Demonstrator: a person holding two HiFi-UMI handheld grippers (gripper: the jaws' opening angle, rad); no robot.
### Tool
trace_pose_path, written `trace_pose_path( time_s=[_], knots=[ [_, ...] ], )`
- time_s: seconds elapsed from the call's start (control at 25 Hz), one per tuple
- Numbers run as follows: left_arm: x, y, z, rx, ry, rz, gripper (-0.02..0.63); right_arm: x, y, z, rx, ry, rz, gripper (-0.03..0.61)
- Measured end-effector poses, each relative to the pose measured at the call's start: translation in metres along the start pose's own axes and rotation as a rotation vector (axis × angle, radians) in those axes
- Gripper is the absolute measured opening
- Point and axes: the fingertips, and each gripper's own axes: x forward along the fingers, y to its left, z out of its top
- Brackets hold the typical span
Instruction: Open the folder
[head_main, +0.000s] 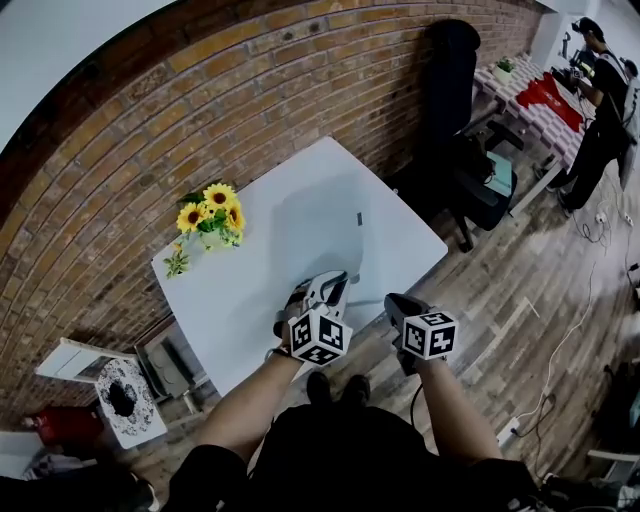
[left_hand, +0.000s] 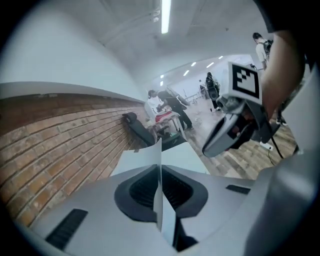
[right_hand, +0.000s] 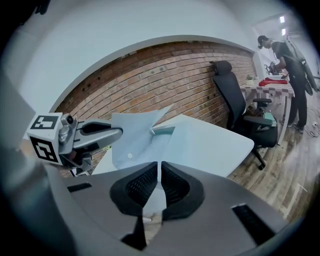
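A pale blue folder (head_main: 318, 228) lies on the white table (head_main: 400, 250), with a small dark tab (head_main: 360, 218) on its right side. My left gripper (head_main: 335, 287) is at the folder's near edge. In the left gripper view it (left_hand: 160, 168) is shut on the thin front cover (left_hand: 160, 152), which stands edge-on between the pads. In the right gripper view that cover (right_hand: 134, 134) is raised and curls up off the table, pinched by the left gripper (right_hand: 111, 133). My right gripper (right_hand: 160, 166) is shut, with a thin pale sheet of the folder between its pads, at the table's front edge (head_main: 398, 305).
A bunch of sunflowers (head_main: 211, 214) stands at the table's left corner by the brick wall. A black office chair (head_main: 455, 130) is beyond the table's right side. A person (head_main: 600, 100) stands by a far table at the back right. A white box (head_main: 125, 398) sits on the floor at left.
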Motion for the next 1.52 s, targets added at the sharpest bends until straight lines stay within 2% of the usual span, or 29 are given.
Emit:
trace_pose_path(
  time_s=[0.12, 0.4, 0.56, 0.76, 0.88, 1.12, 1.52],
  knots=[
    [-0.016, 0.018, 0.003, -0.125, -0.041, 0.03, 0.028, 0.012, 0.003, -0.002, -0.028, 0.033, 0.013, 0.04],
    [-0.053, 0.046, 0.001, -0.33, -0.104, 0.111, 0.026, 0.035, 0.006, -0.016, -0.081, 0.1, 0.006, 0.067],
    [-0.072, 0.058, -0.008, -0.406, -0.128, 0.169, 0.025, 0.046, 0.002, -0.026, -0.094, 0.138, -0.022, 0.081],
    [-0.095, 0.071, -0.04, -0.488, -0.097, 0.252, 0.021, 0.056, -0.001, -0.035, -0.119, 0.185, -0.06, 0.088],
    [-0.109, 0.08, -0.057, -0.539, -0.09, 0.296, 0.021, 0.061, 0.004, -0.043, -0.128, 0.209, -0.044, 0.094],
    [-0.129, 0.095, -0.086, -0.59, -0.051, 0.383, 0.02, 0.064, 0.014, -0.048, -0.171, 0.228, -0.047, 0.098],
    [-0.15, 0.11, -0.135, -0.598, 0.066, 0.484, 0.02, 0.065, 0.011, -0.045, -0.205, 0.221, -0.04, 0.066]
  ],
)
